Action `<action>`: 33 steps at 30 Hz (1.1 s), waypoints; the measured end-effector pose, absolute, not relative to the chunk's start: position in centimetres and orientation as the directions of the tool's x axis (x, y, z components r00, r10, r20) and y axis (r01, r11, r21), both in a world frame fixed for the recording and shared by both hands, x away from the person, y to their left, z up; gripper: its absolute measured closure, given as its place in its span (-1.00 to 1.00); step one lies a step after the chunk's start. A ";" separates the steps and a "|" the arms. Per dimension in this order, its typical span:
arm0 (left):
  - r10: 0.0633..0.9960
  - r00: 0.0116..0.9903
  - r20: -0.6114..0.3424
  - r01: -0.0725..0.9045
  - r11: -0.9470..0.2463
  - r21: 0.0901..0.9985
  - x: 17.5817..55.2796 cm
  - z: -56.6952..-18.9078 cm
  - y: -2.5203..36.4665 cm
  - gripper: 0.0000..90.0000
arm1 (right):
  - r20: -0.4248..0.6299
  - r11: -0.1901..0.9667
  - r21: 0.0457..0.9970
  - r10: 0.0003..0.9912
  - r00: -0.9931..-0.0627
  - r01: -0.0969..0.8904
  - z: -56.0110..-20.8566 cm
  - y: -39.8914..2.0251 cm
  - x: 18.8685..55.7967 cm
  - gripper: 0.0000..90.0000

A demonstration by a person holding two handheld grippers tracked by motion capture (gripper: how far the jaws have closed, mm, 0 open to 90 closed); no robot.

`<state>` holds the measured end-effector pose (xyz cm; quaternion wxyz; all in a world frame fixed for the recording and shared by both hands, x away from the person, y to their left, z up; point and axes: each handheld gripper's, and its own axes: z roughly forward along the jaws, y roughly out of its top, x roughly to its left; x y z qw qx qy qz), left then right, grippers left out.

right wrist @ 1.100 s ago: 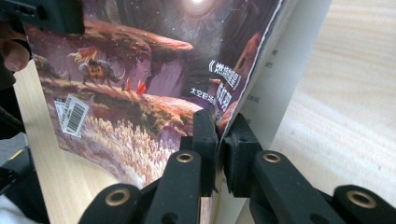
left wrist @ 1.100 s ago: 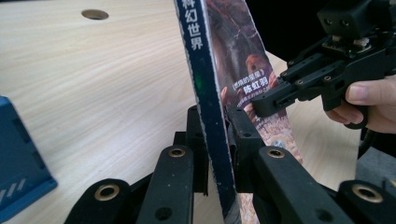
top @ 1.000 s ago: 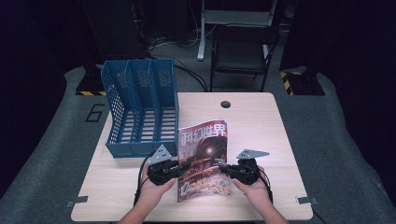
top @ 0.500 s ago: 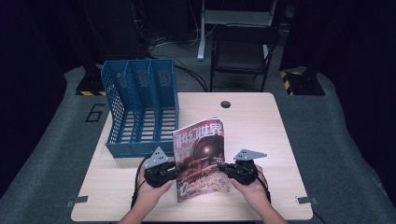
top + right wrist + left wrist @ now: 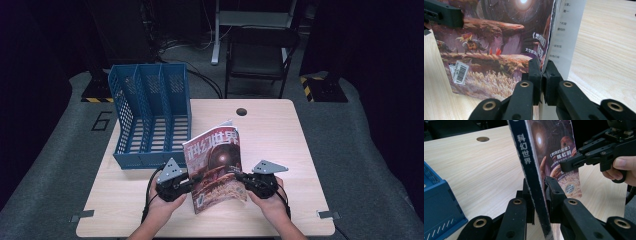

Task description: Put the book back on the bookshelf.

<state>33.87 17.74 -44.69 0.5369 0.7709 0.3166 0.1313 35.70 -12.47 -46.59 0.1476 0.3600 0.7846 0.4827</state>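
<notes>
Above front of wooden table (image 5: 280,130), magazine (image 5: 216,165) held upright: left gripper (image 5: 192,181) clamps spine, right gripper (image 5: 239,177) clamps open page edge. Blue file rack (image 5: 150,115) stands near, at left.

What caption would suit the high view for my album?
Two hand-held tools, left tool and right tool, clamp a magazine upright beside a blue file rack.
</notes>
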 end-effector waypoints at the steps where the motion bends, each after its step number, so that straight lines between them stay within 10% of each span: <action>1: 0.627 0.768 -0.127 0.341 -0.233 0.911 33.9 -44.6 17.8 0.77 | 0.112 0.277 0.865 0.706 -0.699 0.419 -46.6 -12.4 35.6 0.93; 33: 0.624 0.770 -0.134 0.376 -0.274 0.885 33.5 -44.7 18.8 0.70 | 0.144 0.282 0.860 0.666 -0.732 0.426 -46.5 -12.3 35.0 0.92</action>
